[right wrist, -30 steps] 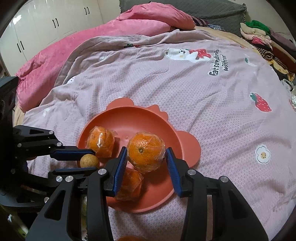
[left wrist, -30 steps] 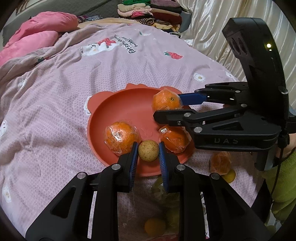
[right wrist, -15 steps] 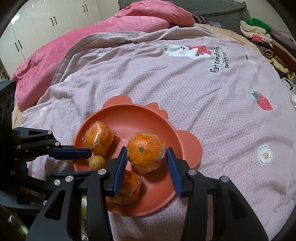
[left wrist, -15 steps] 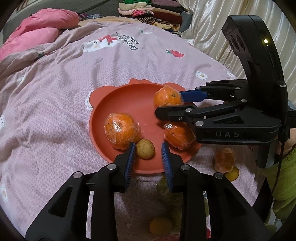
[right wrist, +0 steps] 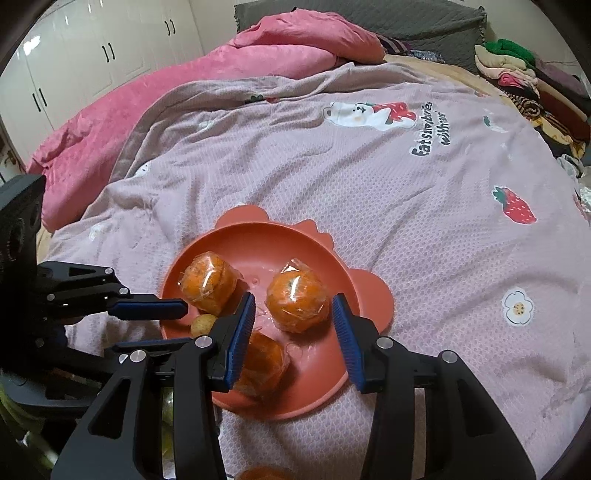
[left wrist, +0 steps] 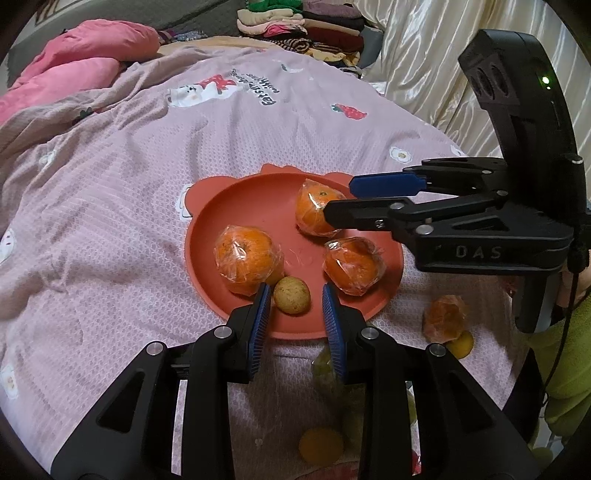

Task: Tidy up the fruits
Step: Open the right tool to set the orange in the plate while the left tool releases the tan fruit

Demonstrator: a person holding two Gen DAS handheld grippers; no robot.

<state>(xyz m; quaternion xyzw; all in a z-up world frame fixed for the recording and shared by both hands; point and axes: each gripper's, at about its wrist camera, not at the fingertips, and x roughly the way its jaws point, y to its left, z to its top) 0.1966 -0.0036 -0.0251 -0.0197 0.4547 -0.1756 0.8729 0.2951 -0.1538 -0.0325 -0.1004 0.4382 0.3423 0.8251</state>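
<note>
I have both sets of tongs over the red plate (left wrist: 207,236) that sits on the pink printed bedspread (left wrist: 110,192), toward the near edge of the bed. My left tongs (left wrist: 295,301) stand narrowly parted at the plate's near rim, and the small yellowish-brown round fruit (left wrist: 291,294) lies on the plate between the blue pads (left wrist: 260,314); there is a gap on each side, so nothing is gripped. My right tongs (right wrist: 293,312) stand a little wider around a plastic-wrapped orange (right wrist: 298,301) on the far right part of the plate, and in the right wrist view there is a sliver of space on both sides of it (so I read it as resting on the plate, not pinched). Two more wrapped oranges sit on the plate: one on the left (left wrist: 245,258), just beside the small fruit, and one on the right near the rim (left wrist: 352,266).

Off the plate, toward the bed's near right edge, lies another wrapped orange (left wrist: 443,317) with a small yellow fruit (left wrist: 461,345) touching it. Below my left tongs I see another yellow fruit (left wrist: 320,445) and some pale green ones (left wrist: 325,369), blurred. A stack of folded clothes (left wrist: 299,22) sits at the far end of the bed and a pink quilt (right wrist: 184,85) is bunched along the far left side.
</note>
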